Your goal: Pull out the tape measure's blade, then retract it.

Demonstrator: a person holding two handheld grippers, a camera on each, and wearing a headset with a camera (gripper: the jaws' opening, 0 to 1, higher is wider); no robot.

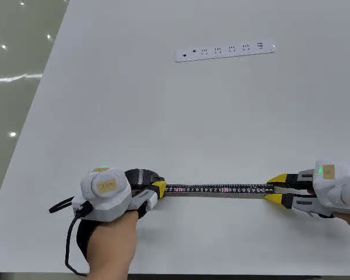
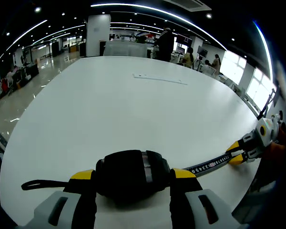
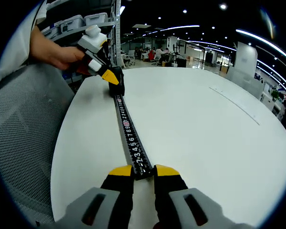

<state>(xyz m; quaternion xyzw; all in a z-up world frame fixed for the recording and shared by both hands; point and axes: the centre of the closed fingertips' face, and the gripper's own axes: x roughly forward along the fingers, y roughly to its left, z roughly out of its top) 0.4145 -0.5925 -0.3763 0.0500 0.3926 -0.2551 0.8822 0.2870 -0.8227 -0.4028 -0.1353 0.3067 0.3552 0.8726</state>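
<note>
A black tape measure case (image 1: 143, 178) (image 2: 132, 172) (image 3: 117, 81) rests on the white table, clamped between the yellow tips of my left gripper (image 1: 153, 191) (image 2: 133, 174). Its dark blade (image 1: 219, 189) (image 3: 131, 140) (image 2: 207, 166), printed with numbers, stretches flat across the table to the right. My right gripper (image 1: 276, 188) (image 3: 143, 170) is shut on the blade's end. The case's black wrist strap (image 2: 38, 184) trails off to the left.
A white power strip (image 1: 224, 51) (image 2: 159, 78) (image 3: 237, 102) lies far back on the table (image 1: 163, 116). The table's near edge runs just below both grippers. A grey mesh chair (image 3: 24, 133) stands beside the table, and people stand in the room behind.
</note>
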